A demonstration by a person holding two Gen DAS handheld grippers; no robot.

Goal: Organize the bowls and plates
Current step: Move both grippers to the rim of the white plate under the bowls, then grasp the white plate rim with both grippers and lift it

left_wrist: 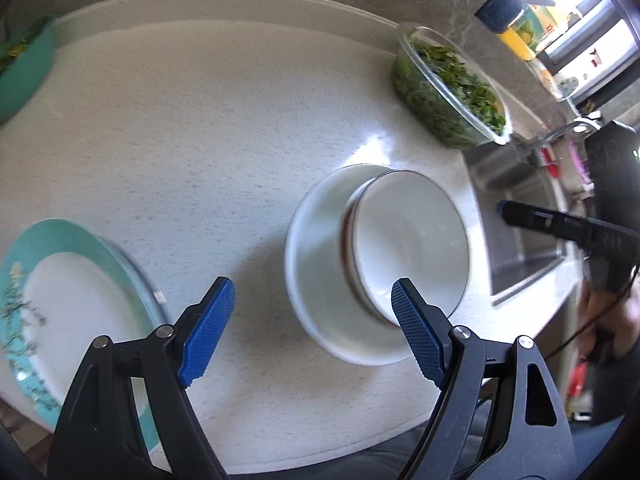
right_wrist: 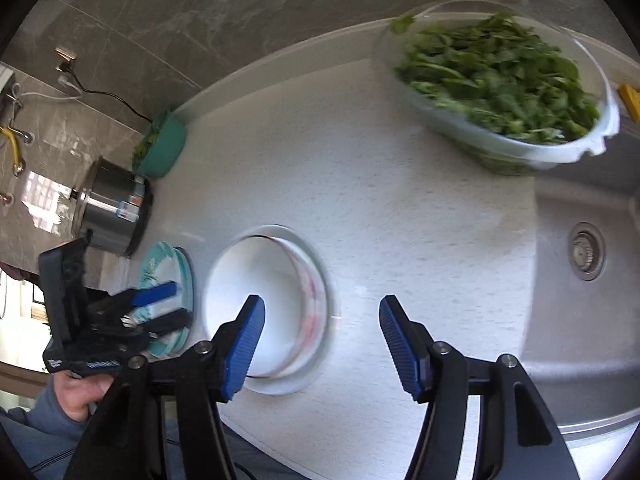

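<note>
Hand-held gripper pair over stacked bowls

Left hand-held gripper point(left_wrist: 312, 312): jaws spread wide, nothing between them, above the white desk point(left_wrist: 200, 120).
Right hand-held gripper point(right_wrist: 322, 332): jaws apart, empty.
Small bowl point(left_wrist: 408, 240): nested inside the large white bowl point(left_wrist: 316, 264), mid-desk, beside the sink point(right_wrist: 580, 280).
Teal-rimmed plate point(left_wrist: 72, 304): left of the bowls, apart from them.
Glass dish of greens point(right_wrist: 500, 88): far side, near the sink.

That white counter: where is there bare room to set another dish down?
The widest bare patch of the counter lies behind the stacked white bowls, between the teal container and the glass dish of greens. It is crowded near the front: the teal-rimmed plate, the bowls, then the sink.
</note>
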